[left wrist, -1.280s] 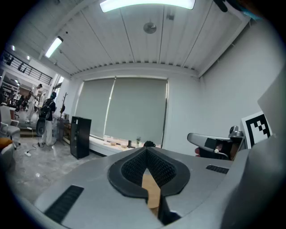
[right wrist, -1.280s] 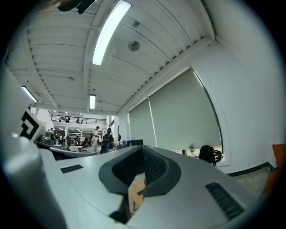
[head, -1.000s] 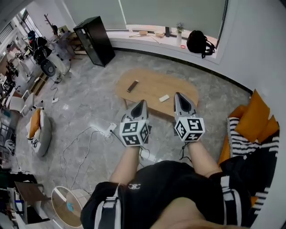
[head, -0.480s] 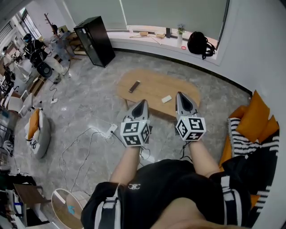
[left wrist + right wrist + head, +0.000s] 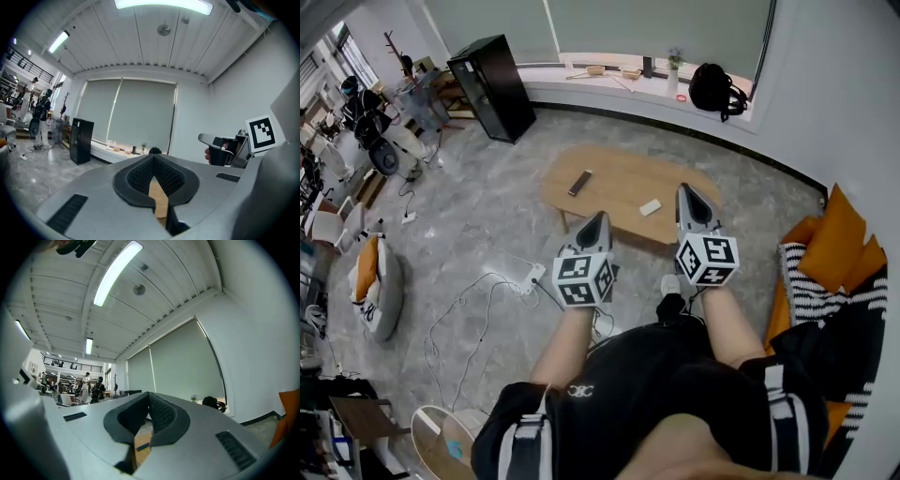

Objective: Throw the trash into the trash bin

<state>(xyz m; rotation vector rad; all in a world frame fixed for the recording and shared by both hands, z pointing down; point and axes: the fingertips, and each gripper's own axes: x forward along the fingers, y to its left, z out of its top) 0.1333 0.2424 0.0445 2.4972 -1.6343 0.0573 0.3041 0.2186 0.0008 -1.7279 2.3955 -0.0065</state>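
A low wooden coffee table (image 5: 609, 192) stands on the grey floor ahead of me. On it lie a small white piece of trash (image 5: 649, 207) and a dark remote-like bar (image 5: 578, 182). My left gripper (image 5: 598, 218) hovers over the table's near edge, shut and empty. My right gripper (image 5: 684, 191) is over the table's right end, just right of the white piece, also shut and empty. In the left gripper view the jaws (image 5: 153, 159) meet, with table wood (image 5: 160, 201) showing behind them. In the right gripper view the shut jaws (image 5: 148, 395) frame the dark bar (image 5: 143, 446).
A round white-rimmed container (image 5: 441, 441) stands at the lower left. Cables and a power strip (image 5: 530, 274) lie on the floor left of the table. A black cabinet (image 5: 495, 86), a backpack (image 5: 717, 89) on the sill and orange cushions (image 5: 839, 244) ring the room.
Both grippers have moved slightly forward towards the table, the right one further up and to the right. A shoe has come into view below the right gripper.
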